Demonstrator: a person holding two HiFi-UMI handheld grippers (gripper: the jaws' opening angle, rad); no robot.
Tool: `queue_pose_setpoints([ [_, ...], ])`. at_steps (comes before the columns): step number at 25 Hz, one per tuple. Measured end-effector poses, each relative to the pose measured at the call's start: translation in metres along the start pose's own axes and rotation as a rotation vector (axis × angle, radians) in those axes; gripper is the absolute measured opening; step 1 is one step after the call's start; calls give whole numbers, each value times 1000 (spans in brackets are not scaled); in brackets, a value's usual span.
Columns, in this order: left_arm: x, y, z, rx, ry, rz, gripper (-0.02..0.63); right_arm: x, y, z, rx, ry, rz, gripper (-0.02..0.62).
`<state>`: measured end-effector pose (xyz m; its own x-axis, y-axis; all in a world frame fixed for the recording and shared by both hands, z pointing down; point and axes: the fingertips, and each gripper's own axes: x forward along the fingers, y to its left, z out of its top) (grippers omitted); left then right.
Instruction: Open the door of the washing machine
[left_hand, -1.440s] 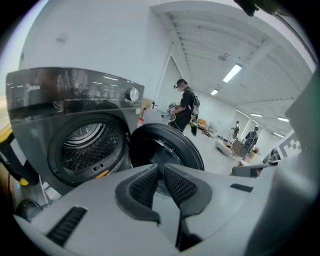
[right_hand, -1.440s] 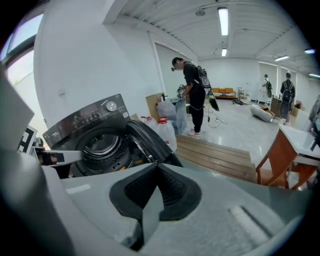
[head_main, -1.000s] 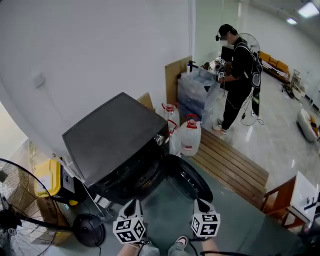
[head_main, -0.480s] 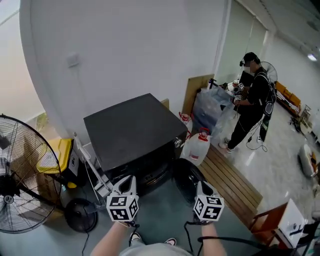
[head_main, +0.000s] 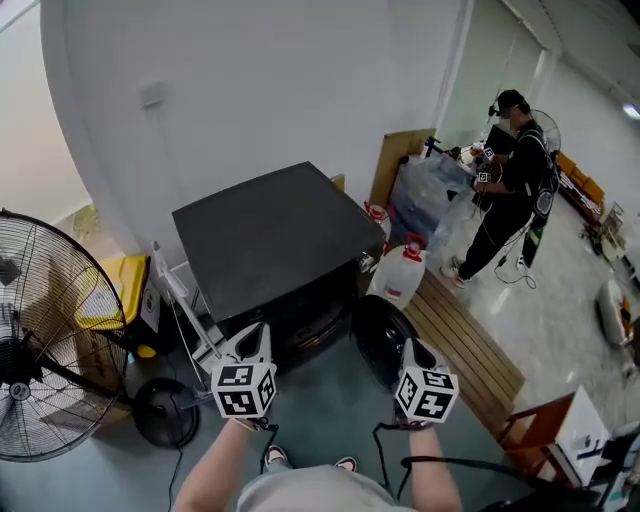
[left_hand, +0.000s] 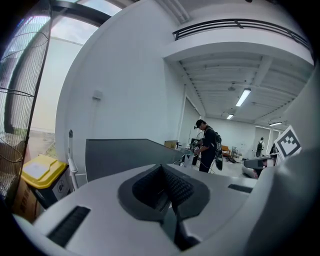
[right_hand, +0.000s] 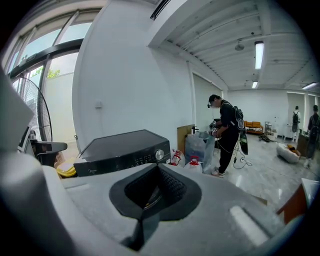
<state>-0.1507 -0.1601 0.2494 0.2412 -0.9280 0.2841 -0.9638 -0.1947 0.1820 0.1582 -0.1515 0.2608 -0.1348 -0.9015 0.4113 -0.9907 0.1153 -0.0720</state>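
**Ana:** Where is the washing machine (head_main: 270, 235) sitting?

**Ben:** It is sitting on the floor (head_main: 330, 425) by the white wall (head_main: 260, 90), right ahead of both claws. Its flat black top is facing up.

**Ana:** Is its door (head_main: 378, 335) hanging open?

**Ben:** Yes. The round dark door is hanging wide open, sticking out from the front of the machine on the right side.

**Ana:** What is the left claw (head_main: 254, 338) doing?

**Ben:** It is hovering in front of the machine. Its jaws have just been closing, and now they are pressing together with nothing between them.

**Ana:** And the right claw (head_main: 412, 350)?

**Ben:** It is floating just beside the open door. Its jaws are sitting together too, and it is holding nothing.

**Ana:** What else is standing around?

**Ben:** A big fan (head_main: 45, 330) is standing on the left. White jugs (head_main: 402, 280) with red caps are sitting right of the machine. A person (head_main: 510, 180) in black is standing far back.
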Motion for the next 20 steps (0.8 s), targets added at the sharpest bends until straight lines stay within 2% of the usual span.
queue_pose_setpoints([
  [5,4,3,0,12,9,-3,6,-2,3,0,-52,10,-33,5],
  [20,2,9,-8,-6,24,6,6,-7,5,-4,-50,12,-43,5],
])
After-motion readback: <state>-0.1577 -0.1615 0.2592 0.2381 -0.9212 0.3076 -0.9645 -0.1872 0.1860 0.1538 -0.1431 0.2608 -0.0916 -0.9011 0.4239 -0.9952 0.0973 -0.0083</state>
